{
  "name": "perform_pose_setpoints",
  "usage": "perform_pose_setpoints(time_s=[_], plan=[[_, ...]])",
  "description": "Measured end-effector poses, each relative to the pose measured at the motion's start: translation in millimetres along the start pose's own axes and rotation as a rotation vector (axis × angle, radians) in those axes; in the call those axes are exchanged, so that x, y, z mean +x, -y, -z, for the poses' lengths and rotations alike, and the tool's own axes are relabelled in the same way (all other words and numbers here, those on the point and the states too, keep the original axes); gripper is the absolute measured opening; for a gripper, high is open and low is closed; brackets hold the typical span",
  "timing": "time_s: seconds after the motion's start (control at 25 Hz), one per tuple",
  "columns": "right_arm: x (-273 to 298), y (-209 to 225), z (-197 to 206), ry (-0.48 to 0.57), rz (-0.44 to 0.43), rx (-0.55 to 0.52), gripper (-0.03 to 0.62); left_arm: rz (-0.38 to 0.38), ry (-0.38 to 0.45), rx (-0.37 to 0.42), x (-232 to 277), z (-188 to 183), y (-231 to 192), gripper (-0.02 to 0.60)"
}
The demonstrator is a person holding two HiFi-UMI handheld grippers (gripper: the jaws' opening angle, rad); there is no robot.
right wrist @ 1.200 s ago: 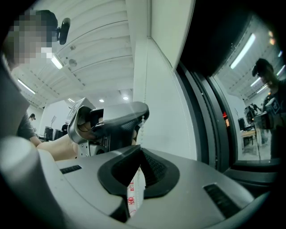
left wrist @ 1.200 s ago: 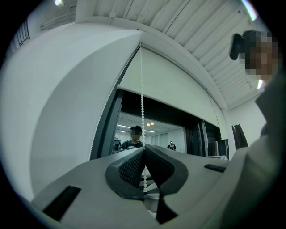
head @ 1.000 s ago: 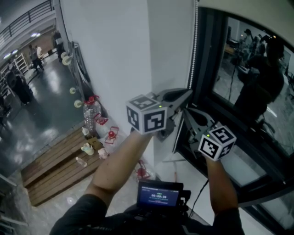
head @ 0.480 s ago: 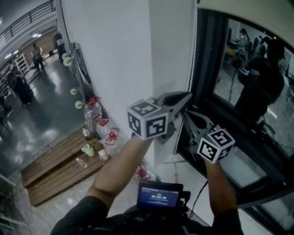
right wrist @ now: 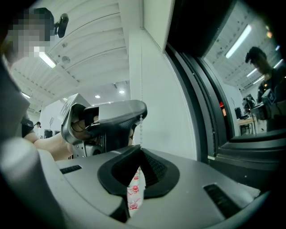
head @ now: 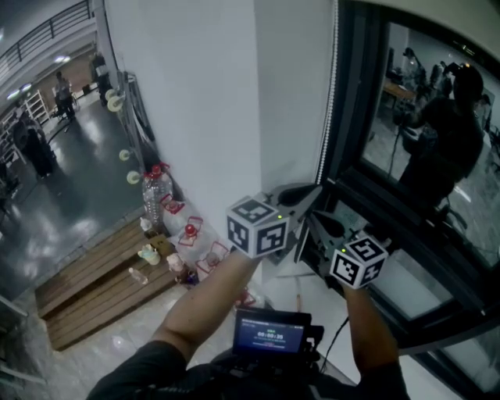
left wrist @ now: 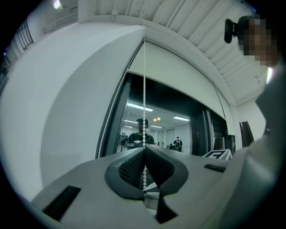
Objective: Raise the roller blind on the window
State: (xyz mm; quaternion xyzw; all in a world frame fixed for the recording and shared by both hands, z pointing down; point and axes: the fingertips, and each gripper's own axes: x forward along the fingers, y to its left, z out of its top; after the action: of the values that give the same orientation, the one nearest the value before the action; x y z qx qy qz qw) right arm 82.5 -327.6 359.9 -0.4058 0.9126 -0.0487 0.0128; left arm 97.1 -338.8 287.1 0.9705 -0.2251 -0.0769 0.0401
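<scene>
A white bead chain [head: 326,117] hangs along the dark window frame [head: 351,94]. My left gripper [head: 316,190] is shut on that chain; in the left gripper view the chain [left wrist: 144,89] runs straight up from the closed jaws [left wrist: 144,150] to the pale roller blind [left wrist: 178,76], which covers the upper part of the window. My right gripper [head: 307,219] sits just below and right of the left one, shut on the same chain [right wrist: 140,134]. The right gripper view shows its closed jaws [right wrist: 140,150] and the left gripper [right wrist: 111,118] directly above them. The blind's bottom edge [head: 437,17] shows at the head view's top right.
The dark glass [head: 437,141] reflects a person. A white wall [head: 195,101] stands left of the chain and a white sill [head: 312,301] lies under the grippers. Far below are a water bottle [head: 154,197], red-and-white clips [head: 190,231] and wooden decking [head: 101,281]. A screen device [head: 271,332] hangs at my chest.
Both grippers have sunk together along the window frame, still closed on the chain. Less of the blind's pale edge shows at the top right.
</scene>
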Motion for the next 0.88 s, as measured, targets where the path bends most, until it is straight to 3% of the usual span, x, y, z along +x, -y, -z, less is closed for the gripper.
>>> perform_pose_setpoints(time_s=[0.48,0.88], plan=[[-1.5,0.0,27.7,-0.038,0.026,0.019,0.018,-0.069,-0.027,0.036,-5.7,28.5,-1.2,0.003],[3.5,9.9,87.1,-0.159,0.051,0.093,0.018,-0.147,-0.195,-0.025,-7.0,95.3,-18.7,0.002]])
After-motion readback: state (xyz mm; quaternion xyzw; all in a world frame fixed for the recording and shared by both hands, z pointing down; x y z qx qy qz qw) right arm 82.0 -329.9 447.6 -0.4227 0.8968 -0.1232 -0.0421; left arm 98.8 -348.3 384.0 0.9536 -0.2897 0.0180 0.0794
